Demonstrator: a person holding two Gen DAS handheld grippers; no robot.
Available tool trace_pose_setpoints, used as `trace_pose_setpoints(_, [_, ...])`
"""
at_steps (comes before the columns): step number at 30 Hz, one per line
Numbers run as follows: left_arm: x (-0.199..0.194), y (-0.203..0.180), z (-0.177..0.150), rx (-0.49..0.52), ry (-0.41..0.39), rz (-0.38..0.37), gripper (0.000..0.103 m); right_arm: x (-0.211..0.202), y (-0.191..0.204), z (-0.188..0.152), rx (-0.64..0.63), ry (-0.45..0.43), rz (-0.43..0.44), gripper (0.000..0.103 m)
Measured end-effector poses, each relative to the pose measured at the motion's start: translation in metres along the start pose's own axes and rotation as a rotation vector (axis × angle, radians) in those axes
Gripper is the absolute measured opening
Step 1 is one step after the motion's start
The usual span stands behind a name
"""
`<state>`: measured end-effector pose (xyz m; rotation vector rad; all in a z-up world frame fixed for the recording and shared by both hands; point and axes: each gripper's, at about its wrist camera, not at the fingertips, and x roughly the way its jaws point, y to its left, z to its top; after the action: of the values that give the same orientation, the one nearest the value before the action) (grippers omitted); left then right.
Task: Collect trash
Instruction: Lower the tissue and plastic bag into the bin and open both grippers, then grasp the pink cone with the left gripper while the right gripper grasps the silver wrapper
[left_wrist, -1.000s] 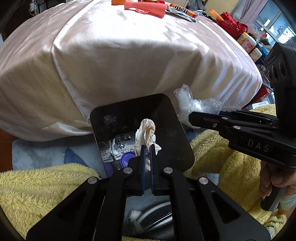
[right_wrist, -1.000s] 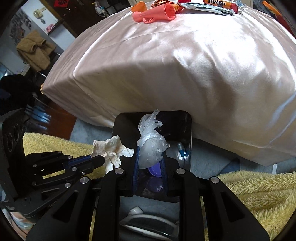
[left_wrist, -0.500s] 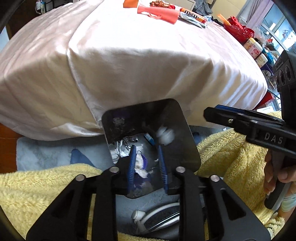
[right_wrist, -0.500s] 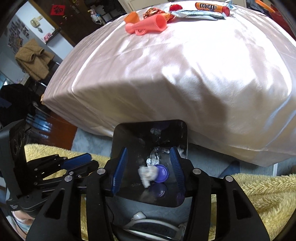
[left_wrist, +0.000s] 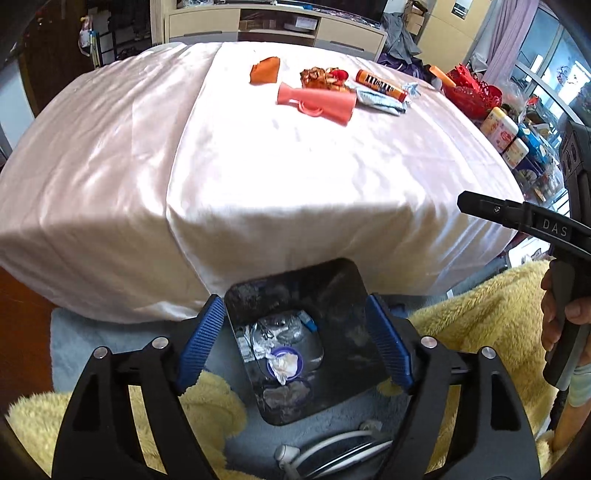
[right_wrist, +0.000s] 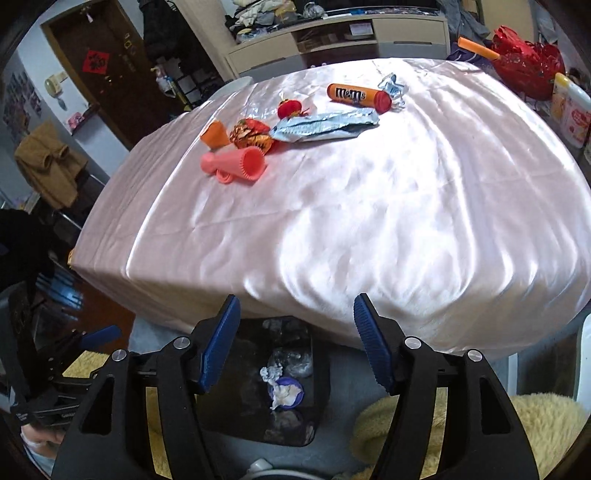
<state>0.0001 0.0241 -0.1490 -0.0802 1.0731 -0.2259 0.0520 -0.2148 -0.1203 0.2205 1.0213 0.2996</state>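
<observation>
A black trash bin (left_wrist: 343, 288) stands on the floor at the table's near edge, also in the right wrist view (right_wrist: 319, 373). In it lie a crumpled white tissue (left_wrist: 283, 367) (right_wrist: 282, 393) and clear plastic (right_wrist: 291, 360). My left gripper (left_wrist: 295, 347) is open and empty above the bin. My right gripper (right_wrist: 297, 339) is open and empty, just above the bin. On the pink tablecloth (right_wrist: 351, 206) lie a silver wrapper (right_wrist: 325, 125), a gold-red wrapper (right_wrist: 251, 134), an orange M&M's tube (right_wrist: 358, 95) and an orange scrap (right_wrist: 214, 134).
A pink silicone cone (right_wrist: 236, 164) and a small red ball (right_wrist: 290, 108) lie among the table items. A yellow fluffy blanket (left_wrist: 472, 317) surrounds the bin. A white cable (left_wrist: 332, 446) lies below it. Bottles and red bags (left_wrist: 502, 129) stand at the right.
Both grippers opened and let go: the tissue and the plastic bag dropped into the bin. Both grippers then rose and tilted up toward the tabletop.
</observation>
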Motion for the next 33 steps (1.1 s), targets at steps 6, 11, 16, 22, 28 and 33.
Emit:
trace_pose_setpoints(6, [0.001, -0.004, 0.029, 0.009, -0.018, -0.002, 0.08, 0.001, -0.012, 0.025, 0.001, -0.019, -0.038, 0.069])
trace_pose_setpoints(11, [0.014, -0.012, 0.056, 0.02, -0.021, -0.002, 0.081, 0.01, -0.018, 0.043, 0.005, -0.029, -0.052, 0.069])
trace_pose_setpoints(16, [0.033, -0.02, 0.084, 0.043, -0.017, -0.01, 0.081, 0.023, -0.023, 0.061, 0.003, -0.029, -0.066, 0.07])
trace_pose_setpoints(22, [0.057, -0.015, 0.117, -0.013, 0.001, -0.068, 0.081, 0.035, -0.031, 0.086, 0.003, -0.036, -0.09, 0.07])
trace_pose_setpoints(28, [0.067, -0.014, 0.161, 0.0, -0.034, -0.023, 0.081, 0.038, -0.036, 0.114, -0.01, -0.069, -0.106, 0.07])
trace_pose_setpoints(33, [0.075, -0.014, 0.192, -0.004, -0.058, 0.022, 0.081, 0.048, -0.031, 0.137, -0.036, -0.079, -0.116, 0.07])
